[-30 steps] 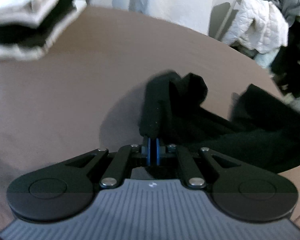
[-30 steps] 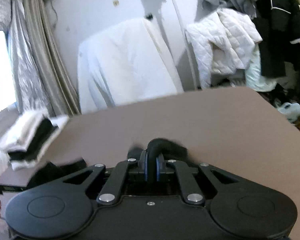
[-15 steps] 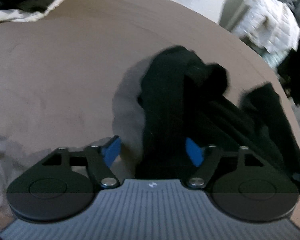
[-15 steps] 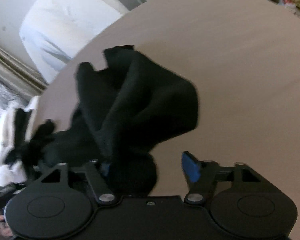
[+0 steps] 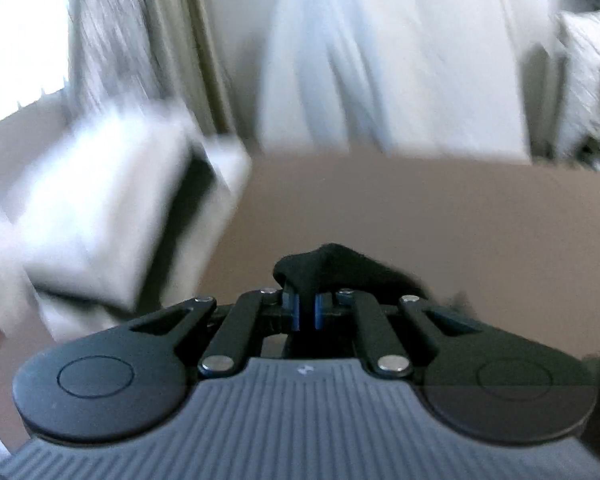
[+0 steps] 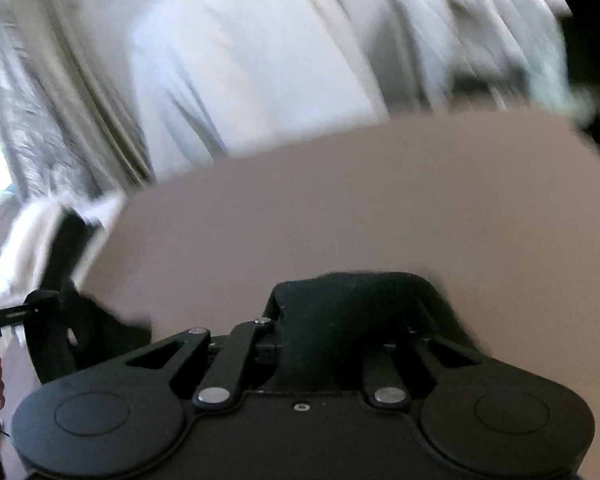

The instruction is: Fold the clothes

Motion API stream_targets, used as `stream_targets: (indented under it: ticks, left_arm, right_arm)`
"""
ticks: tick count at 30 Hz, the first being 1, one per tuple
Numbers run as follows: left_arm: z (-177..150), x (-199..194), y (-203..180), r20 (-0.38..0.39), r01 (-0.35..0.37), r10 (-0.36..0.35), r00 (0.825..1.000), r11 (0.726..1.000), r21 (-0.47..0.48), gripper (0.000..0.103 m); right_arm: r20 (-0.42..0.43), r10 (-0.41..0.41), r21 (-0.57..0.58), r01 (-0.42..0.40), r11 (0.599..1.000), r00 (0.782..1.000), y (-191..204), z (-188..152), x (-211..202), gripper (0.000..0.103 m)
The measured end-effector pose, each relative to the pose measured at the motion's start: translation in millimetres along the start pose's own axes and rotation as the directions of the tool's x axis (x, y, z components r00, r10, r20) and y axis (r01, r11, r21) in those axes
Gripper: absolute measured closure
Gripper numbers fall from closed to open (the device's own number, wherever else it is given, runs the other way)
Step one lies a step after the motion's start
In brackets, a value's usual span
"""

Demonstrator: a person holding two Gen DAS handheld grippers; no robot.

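Left claw (image 5: 307,312) clamped shut; right claw (image 6: 332,344) fingers hidden, state unclear.

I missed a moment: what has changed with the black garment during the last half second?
Both grippers, open half a second ago, have re-gripped: left hand-held gripper and right hand-held gripper are shut on the black garment. Both views tilted up. The folded pile remains on the brown table.

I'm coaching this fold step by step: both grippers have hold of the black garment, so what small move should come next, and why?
Probably draw the two grippers apart to stretch the black garment flat above the brown table. The left gripper pinches a bunched fold, and cloth drapes over the right gripper, so the garment looks crumpled, not spread for folding.
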State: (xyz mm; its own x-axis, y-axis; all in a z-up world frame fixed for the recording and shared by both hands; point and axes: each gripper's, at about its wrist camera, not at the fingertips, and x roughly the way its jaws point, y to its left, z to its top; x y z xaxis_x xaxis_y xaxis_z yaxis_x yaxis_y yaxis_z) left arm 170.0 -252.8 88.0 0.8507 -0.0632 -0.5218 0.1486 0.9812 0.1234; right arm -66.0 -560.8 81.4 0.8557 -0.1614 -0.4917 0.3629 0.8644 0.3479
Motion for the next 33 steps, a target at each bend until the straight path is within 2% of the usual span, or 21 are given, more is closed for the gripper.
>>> stream_targets:
  ticks: [2,3,4,5,7,8,9,10,12,14,15,18,20,21,22,24,26,27,28,31,33]
  left_arm:
    - [52,-15,16,0.117,-0.046,0.053,0.992,0.997,-0.058,0.097]
    - [72,-31,27,0.186,-0.051,0.069,0.98,0.993,-0.103,0.097]
    - [91,-51,35,0.266,-0.046,0.084,0.96,0.988,-0.146,0.097]
    - [107,-74,42,0.351,-0.04,0.097,0.931,0.985,-0.166,0.097]
    - [127,-116,52,0.47,-0.041,0.118,0.874,0.984,-0.171,0.097]
    - [133,-136,59,0.506,-0.02,0.111,0.856,0.983,-0.181,0.097]
    - [135,-151,64,0.517,0.005,0.095,0.851,0.982,-0.19,0.097]
    - [130,-162,70,0.51,0.041,0.066,0.858,0.98,-0.195,0.097]
    - [114,-180,80,0.486,0.105,0.008,0.874,0.973,-0.205,0.097]
    - [74,-188,91,0.443,0.159,-0.051,0.895,0.965,-0.21,0.097]
    - [50,-185,96,0.411,0.178,-0.076,0.909,0.96,-0.217,0.097]
    - [-37,-168,110,0.271,0.216,-0.143,0.952,0.94,-0.264,0.097]
    - [-102,-144,118,0.133,0.185,-0.149,0.98,0.932,-0.313,0.097]
    - [-134,-129,118,0.047,0.149,-0.141,0.989,0.942,-0.302,0.097]
    - [-165,-114,117,-0.039,0.114,-0.13,0.991,0.951,-0.287,0.097]
    - [-217,-90,115,-0.165,0.065,-0.105,0.981,0.97,-0.233,0.097]
    - [-250,-76,123,-0.226,0.039,-0.098,0.969,0.967,-0.25,0.097]
    - [-254,-72,129,-0.235,0.057,-0.126,0.964,0.958,-0.281,0.097]
    - [-252,-75,130,-0.209,0.067,-0.128,0.97,0.958,-0.278,0.097]
    - [-233,-87,134,-0.097,0.095,-0.121,0.988,0.966,-0.241,0.097]
    - [-224,-104,132,-0.023,0.114,-0.123,0.992,0.967,-0.228,0.097]
  right_arm:
    - [0.022,0.011,-0.06,-0.01,0.998,1.0,24,43,15,0.093]
    - [0.063,0.019,-0.083,-0.014,0.996,0.998,37,65,16,0.093]
    - [0.155,0.03,-0.097,-0.015,0.995,0.987,50,87,8,0.093]
    - [0.243,0.049,-0.113,-0.022,0.993,0.969,63,106,-3,0.093]
    - [0.4,0.114,-0.175,-0.046,0.983,0.909,83,131,-40,0.093]
    - [0.466,0.136,-0.2,-0.046,0.979,0.874,89,136,-59,0.093]
    - [0.519,0.153,-0.212,-0.046,0.976,0.841,94,140,-75,0.093]
    - [0.534,0.153,-0.193,-0.056,0.98,0.832,93,140,-84,0.093]
    - [0.488,0.143,-0.126,-0.093,0.988,0.861,83,135,-94,0.091]
    - [0.381,0.122,-0.061,-0.107,0.992,0.916,65,114,-91,0.091]
    - [0.327,0.089,-0.04,-0.08,0.996,0.941,56,94,-81,0.09]
    - [0.155,-0.012,0.003,0.012,1.0,0.988,26,30,-53,0.086]
    - [0.03,-0.087,-0.006,0.087,0.996,0.996,3,-20,-32,0.076]
    - [-0.038,-0.125,-0.012,0.125,0.992,0.991,-9,-46,-21,0.068]
    - [-0.107,-0.159,-0.017,0.158,0.987,0.981,-20,-70,-13,0.065]
    - [-0.236,-0.199,-0.016,0.201,0.979,0.951,-43,-114,-4,0.065]
    - [-0.258,-0.177,0.032,0.192,0.981,0.95,-60,-149,-15,0.065]
    - [-0.237,-0.175,0.06,0.194,0.979,0.956,-62,-160,-25,0.059]
    - [-0.217,-0.173,0.085,0.195,0.977,0.961,-66,-168,-34,0.05]
    - [-0.182,-0.176,0.092,0.195,0.976,0.967,-67,-172,-51,0.044]
    - [-0.165,-0.189,0.086,0.205,0.975,0.968,-67,-169,-59,0.038]
